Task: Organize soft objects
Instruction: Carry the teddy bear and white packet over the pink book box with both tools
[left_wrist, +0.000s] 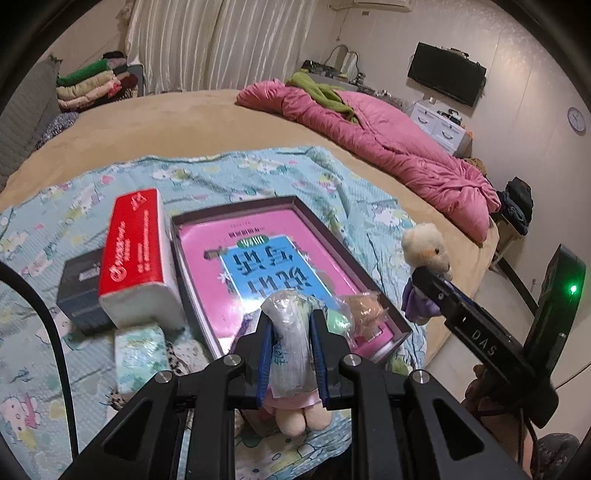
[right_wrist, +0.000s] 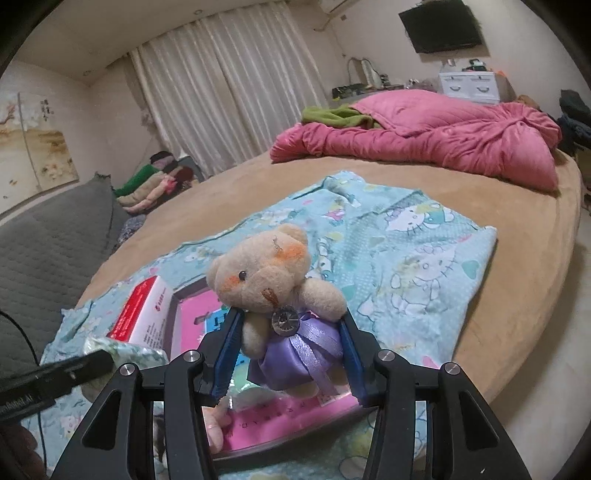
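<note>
My left gripper (left_wrist: 290, 328) is shut on a plastic-wrapped plush doll (left_wrist: 290, 343) in a pink skirt, its beige feet hanging below the fingers, held above the near end of a dark shallow box (left_wrist: 295, 201) with a pink printed bottom. My right gripper (right_wrist: 288, 332) is shut on a beige teddy bear in a purple ribbon dress (right_wrist: 273, 288), held over the same box (right_wrist: 184, 291). The bear also shows in the left wrist view (left_wrist: 424, 251), at the right. A small wrapped brownish toy (left_wrist: 364, 308) lies in the box.
A red and white tissue pack (left_wrist: 138, 254) leans on a dark small box (left_wrist: 79, 288) left of the tray. A tissue packet (left_wrist: 138, 354) lies near. All sit on a blue cartoon-print cloth (right_wrist: 406, 258) on the tan bed (right_wrist: 517, 258). A pink quilt (left_wrist: 388, 147) lies at the far side.
</note>
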